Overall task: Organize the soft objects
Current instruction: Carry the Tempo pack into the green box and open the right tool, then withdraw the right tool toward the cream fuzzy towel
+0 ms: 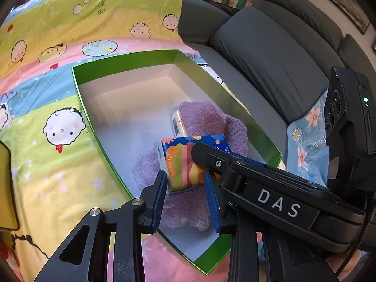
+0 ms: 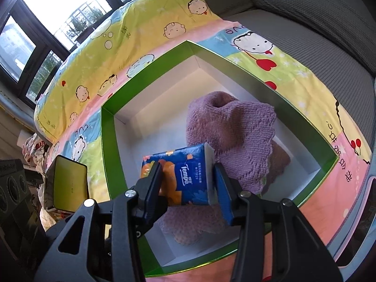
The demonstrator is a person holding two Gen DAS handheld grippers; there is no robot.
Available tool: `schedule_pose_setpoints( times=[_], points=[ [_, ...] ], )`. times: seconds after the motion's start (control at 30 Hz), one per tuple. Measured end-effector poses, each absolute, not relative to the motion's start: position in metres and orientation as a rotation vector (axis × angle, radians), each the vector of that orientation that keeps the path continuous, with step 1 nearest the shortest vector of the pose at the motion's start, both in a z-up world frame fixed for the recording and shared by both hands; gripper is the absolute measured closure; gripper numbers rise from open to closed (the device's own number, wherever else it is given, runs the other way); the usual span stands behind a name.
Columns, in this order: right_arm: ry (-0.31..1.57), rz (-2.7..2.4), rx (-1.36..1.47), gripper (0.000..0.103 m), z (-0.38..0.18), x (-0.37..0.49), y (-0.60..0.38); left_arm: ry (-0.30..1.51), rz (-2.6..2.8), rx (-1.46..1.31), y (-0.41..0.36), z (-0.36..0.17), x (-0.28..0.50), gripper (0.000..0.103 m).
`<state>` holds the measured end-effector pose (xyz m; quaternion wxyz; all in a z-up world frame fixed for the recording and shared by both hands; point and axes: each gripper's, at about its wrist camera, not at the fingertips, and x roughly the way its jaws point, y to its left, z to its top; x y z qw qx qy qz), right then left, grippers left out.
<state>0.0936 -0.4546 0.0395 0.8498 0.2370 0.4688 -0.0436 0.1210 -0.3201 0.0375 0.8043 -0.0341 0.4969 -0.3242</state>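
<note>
Tissue pack held over the green box

Both the left claw [image 1: 185,192] and the right claw [image 2: 188,188] grip the tissue pack [image 2: 181,176] above the purple knit [image 2: 235,127] in the box [image 2: 108,141].

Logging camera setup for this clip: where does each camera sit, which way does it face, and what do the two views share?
Left wrist: on the left tool, looking steeply down into the green box on the cartoon quilt; both tools show, the right tool entering from the right.
Right wrist: on the right tool, looking down into the same box from the other side, windows behind; only its own fingers show.
Shared: the tissue pack held by both tools, the purple knit, box, quilt, grey sofa.
</note>
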Motion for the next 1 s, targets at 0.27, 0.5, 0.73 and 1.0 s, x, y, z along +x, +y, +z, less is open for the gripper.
schedule_pose_setpoints(
  times=[0.27,0.5,0.73,1.0],
  points=[
    [0.886,-0.117,0.436,0.019,0.079,0.071,-0.439,1.001,-0.670,-0.123,-0.275,0.074,0.105,0.037],
    [0.779,-0.038,0.419,0.007,0.123,0.049,-0.405,0.911,-0.562,-0.156,-0.201,0.105,0.080,0.019],
    [0.770,0.124,0.372,0.007,0.134,0.042,-0.341,0.869,-0.302,-0.182,-0.111,0.106,0.053,0.018],
    [0.840,0.298,0.296,0.006,0.111,0.042,-0.253,0.887,-0.091,-0.310,-0.014,0.082,0.021,0.018]
  ],
)
